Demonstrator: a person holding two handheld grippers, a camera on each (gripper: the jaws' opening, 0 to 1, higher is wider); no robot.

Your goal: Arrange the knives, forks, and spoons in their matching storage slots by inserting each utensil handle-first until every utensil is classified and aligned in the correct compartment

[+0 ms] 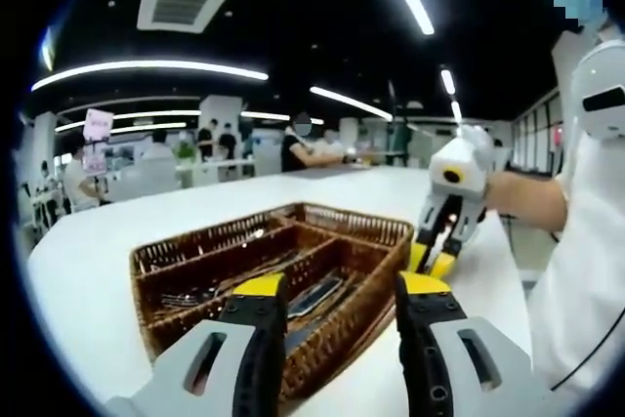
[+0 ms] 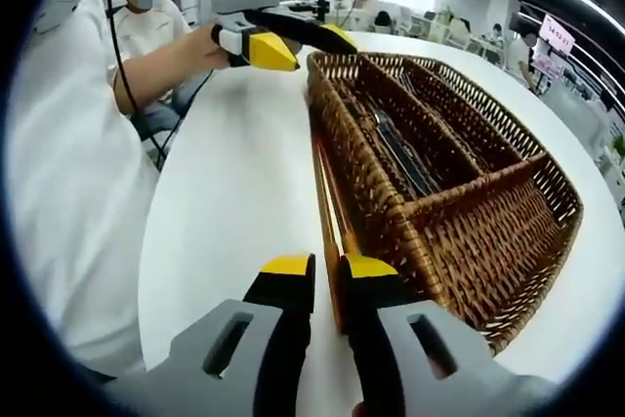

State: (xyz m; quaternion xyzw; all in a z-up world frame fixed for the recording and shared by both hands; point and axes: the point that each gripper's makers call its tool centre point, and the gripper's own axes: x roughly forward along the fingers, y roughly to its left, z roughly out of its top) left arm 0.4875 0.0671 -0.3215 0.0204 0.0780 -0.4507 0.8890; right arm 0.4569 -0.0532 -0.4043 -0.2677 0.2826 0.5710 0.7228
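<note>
A brown wicker cutlery basket [image 1: 352,227] [image 2: 459,241] with long compartments stands on the white table. Dark metal utensils [image 2: 398,151] [image 1: 314,294] lie in its middle slots, and more lie in a side slot [image 1: 187,296]. My left gripper [image 1: 342,286] [image 2: 303,44] hovers open over one end of the basket, nothing between its jaws. My right gripper [image 2: 330,267] [image 1: 431,263] sits at the basket's outer wall with its jaws nearly together. A thin brown utensil handle [image 2: 326,204] runs along that wall into the gap between them.
The white table [image 2: 234,183] [image 1: 88,271] spreads wide beside the basket. A person in a white top [image 2: 68,173] [image 1: 586,271] stands at the table edge. Other people and desks are far behind [image 1: 293,148].
</note>
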